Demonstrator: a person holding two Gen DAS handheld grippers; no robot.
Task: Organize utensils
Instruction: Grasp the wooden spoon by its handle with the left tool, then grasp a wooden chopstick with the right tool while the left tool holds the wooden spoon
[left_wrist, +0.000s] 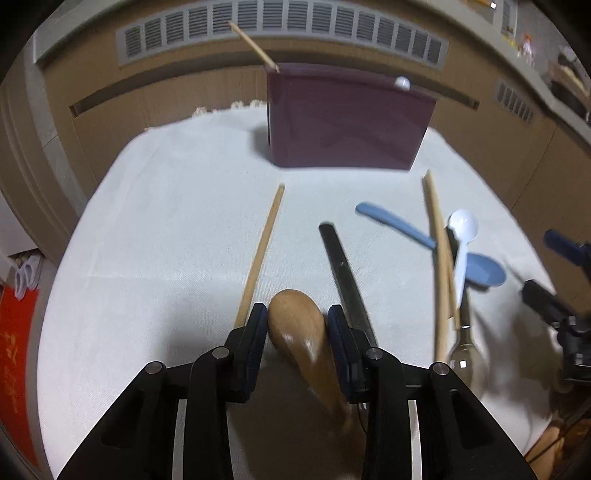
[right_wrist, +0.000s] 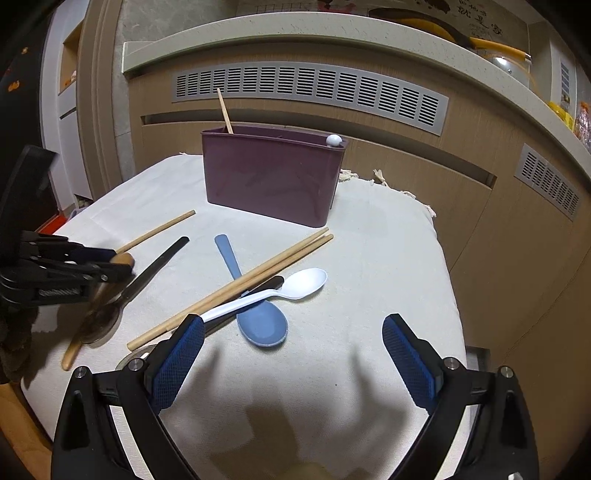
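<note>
My left gripper (left_wrist: 297, 325) is shut on the bowl of a wooden spoon (left_wrist: 295, 332), its blue pads against both sides, low over the white cloth (left_wrist: 166, 221). In the right wrist view the same gripper (right_wrist: 114, 262) holds the wooden spoon (right_wrist: 125, 258) at the left. My right gripper (right_wrist: 291, 350) stands open over bare cloth with nothing between its fingers. On the cloth lie a single chopstick (left_wrist: 262, 251), a black-handled metal spoon (left_wrist: 343, 273), a pair of chopsticks (right_wrist: 258, 273), a blue spoon (right_wrist: 262, 325) and a white spoon (right_wrist: 303, 282), the last three crossing each other.
A purple utensil holder (right_wrist: 273, 177) stands at the far side of the cloth, with a chopstick (right_wrist: 224, 110) in its left end and a white handle tip (right_wrist: 334, 140) at its right end. Behind it is a wooden cabinet front with vent grilles (right_wrist: 310, 88).
</note>
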